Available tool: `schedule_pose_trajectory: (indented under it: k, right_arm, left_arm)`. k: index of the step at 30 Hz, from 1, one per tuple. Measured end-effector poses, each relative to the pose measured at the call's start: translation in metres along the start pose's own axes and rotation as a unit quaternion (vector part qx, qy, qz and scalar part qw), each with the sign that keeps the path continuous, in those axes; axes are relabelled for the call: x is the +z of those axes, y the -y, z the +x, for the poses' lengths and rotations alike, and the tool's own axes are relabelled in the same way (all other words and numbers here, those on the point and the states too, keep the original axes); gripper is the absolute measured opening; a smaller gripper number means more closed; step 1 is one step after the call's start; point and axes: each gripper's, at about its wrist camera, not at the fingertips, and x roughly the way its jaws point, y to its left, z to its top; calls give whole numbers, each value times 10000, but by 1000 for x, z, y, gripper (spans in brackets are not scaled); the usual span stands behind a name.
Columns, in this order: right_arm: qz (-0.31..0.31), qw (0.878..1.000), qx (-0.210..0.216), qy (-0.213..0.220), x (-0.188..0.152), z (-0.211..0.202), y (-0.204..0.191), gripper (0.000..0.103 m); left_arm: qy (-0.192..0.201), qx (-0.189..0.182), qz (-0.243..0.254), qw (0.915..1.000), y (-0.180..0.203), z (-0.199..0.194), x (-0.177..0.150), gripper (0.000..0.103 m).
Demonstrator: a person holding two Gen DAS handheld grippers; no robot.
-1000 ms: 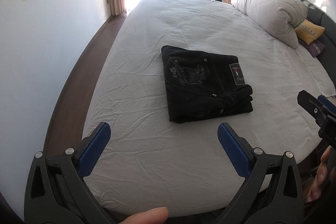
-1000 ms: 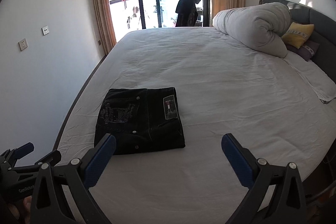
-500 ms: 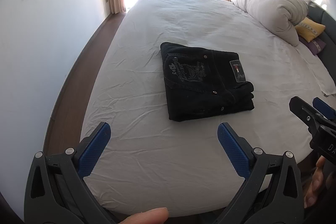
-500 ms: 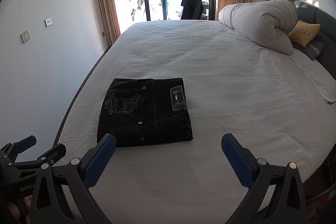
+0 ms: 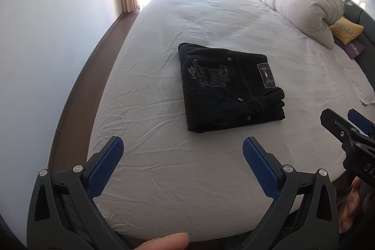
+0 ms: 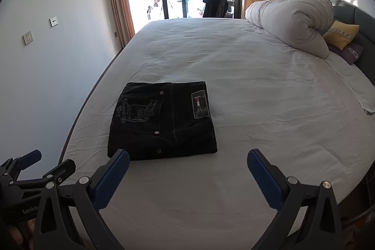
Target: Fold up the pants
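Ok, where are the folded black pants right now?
The folded black pants lie on the white bed, left of centre in the right wrist view, just beyond both open grippers and well clear of the rolled duvet.

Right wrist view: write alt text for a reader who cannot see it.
Black pants lie folded into a neat rectangle on a white bed. The open right gripper hovers empty in front; the left gripper shows at lower left.

Each gripper (image 5: 182, 149) is built of black plastic frames, lined with blue textured pads (image 5: 104, 166) and fastened by silver screws (image 5: 77, 168).
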Motion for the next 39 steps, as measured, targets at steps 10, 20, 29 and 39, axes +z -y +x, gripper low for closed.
schedule_pose_trajectory:
  k: [10, 20, 29, 39]
  right_arm:
    - [-18, 10000, 16, -31, 0, 2, -1, 103]
    - [-27, 10000, 16, -29, 0, 3, -3, 103]
    - [-30, 10000, 20, -29, 0, 3, -3, 103]
    - [-34, 10000, 19, -30, -1, 3, -4, 103]
  left_arm:
    - [-23, -6, -9, 10000, -1, 2, 1, 103]
    - [-23, -6, -8, 10000, -1, 2, 1, 103]
    - [-23, -10, -15, 10000, -1, 2, 1, 103]
    - [-27, -3, -27, 10000, 1, 1, 1, 103]
